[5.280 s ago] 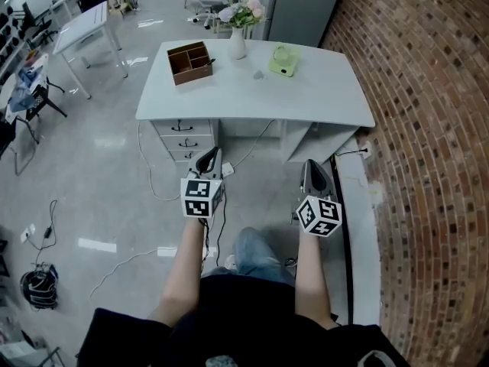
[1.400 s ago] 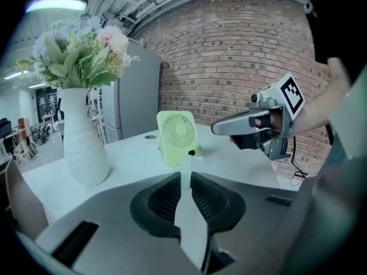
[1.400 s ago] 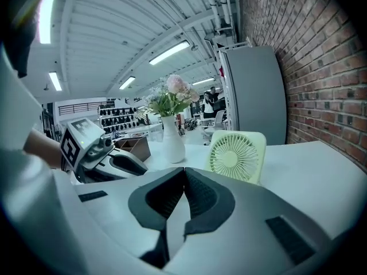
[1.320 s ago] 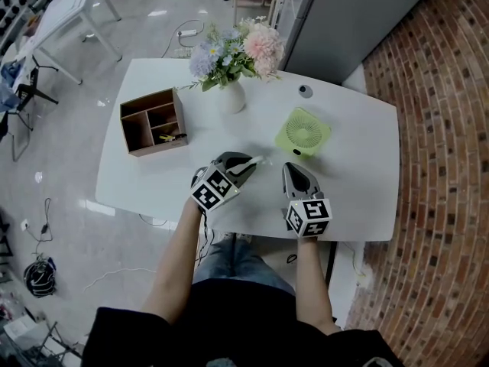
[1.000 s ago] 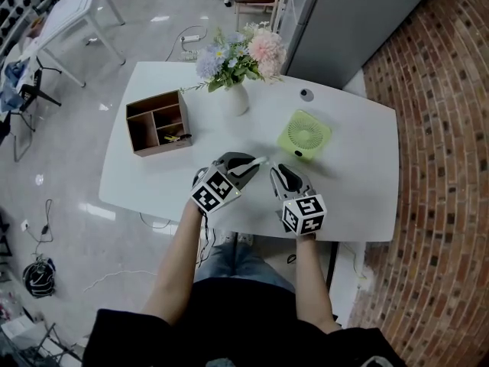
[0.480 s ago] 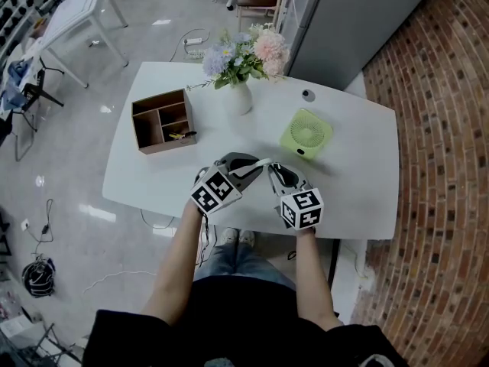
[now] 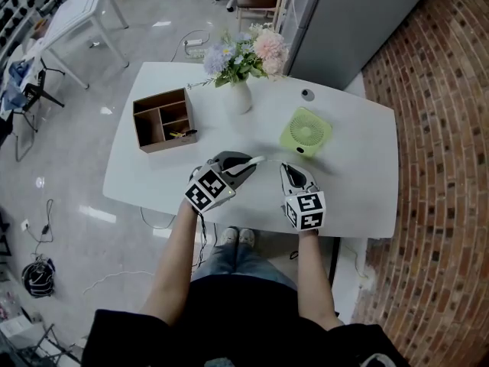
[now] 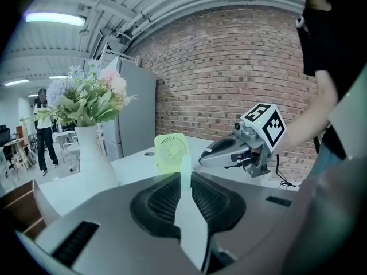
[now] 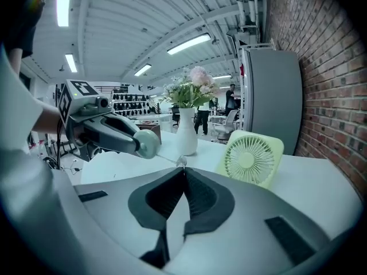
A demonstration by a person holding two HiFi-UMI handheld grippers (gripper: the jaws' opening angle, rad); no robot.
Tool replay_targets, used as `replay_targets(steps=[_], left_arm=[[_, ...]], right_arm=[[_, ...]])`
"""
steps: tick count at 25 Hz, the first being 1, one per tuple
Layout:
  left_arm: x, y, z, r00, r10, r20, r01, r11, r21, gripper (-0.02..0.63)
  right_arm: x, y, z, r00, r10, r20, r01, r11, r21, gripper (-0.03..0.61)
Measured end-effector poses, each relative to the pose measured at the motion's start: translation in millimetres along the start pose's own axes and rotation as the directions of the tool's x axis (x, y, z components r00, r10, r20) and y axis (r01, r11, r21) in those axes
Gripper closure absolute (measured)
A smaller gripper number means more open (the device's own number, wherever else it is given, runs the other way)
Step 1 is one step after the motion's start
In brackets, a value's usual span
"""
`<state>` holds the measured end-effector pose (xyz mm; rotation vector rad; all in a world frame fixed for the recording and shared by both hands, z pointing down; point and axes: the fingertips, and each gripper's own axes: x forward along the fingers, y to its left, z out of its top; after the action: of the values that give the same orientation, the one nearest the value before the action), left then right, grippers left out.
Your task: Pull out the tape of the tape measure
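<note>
Left hand-held gripper (image 8: 184, 182) is clamped on the tape measure (image 9: 148, 144) body, held above the desk (image 7: 359, 167). Right hand-held gripper (image 9: 183, 176) is pinched shut on the tape (image 9: 166, 157) tip. Only a short length is out; most of the pull looks still to do.

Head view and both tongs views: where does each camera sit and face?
Head view: on the person's head, steeply down at the white table; forearms, left tongs, right tongs.
Left tongs view: on the left tongs, facing the brick wall; right tongs, forearm.
Right tongs view: on the right tongs, facing the white flower vase; left tongs.
Shared: pale green square fan.
</note>
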<state>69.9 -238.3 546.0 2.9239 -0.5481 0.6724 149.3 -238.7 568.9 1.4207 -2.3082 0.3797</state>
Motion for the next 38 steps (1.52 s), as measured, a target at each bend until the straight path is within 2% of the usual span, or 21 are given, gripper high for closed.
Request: replay_targets(steps=[13,21,28,38], left_arm=[[-16.2,6.7,-19.8,0.999,0.012,-0.051,-0.011,1.0,0.026,0.545],[-17.6,1.9,-25.7,0.998,-0.009,-0.069,0.012,0.999,0.039,0.545],[-29.8,10.0,-40.0,0.995,0.012,-0.101,-0.008,0.999,0.034,0.545],[-46.3,21.7,-60.4,0.989,0.03,-0.144,-0.026,0.999,0.028,0.545]], right_arm=[[-21.4,-36.5,-13.9,0.99,-0.141,-0.025,0.142,0.99,0.01,0.575],[-29.7,-41.8,-20.8,0.983,-0.179,-0.045,0.177,0.983,-0.036,0.575],[-44.2,-66.5,-31.3,0.966,-0.254,-0.057,0.255,0.967,0.016,0.575],[-60.6,-88.6,-45.4,0.944,-0.319,-0.083,0.32,0.947,0.004,0.575]])
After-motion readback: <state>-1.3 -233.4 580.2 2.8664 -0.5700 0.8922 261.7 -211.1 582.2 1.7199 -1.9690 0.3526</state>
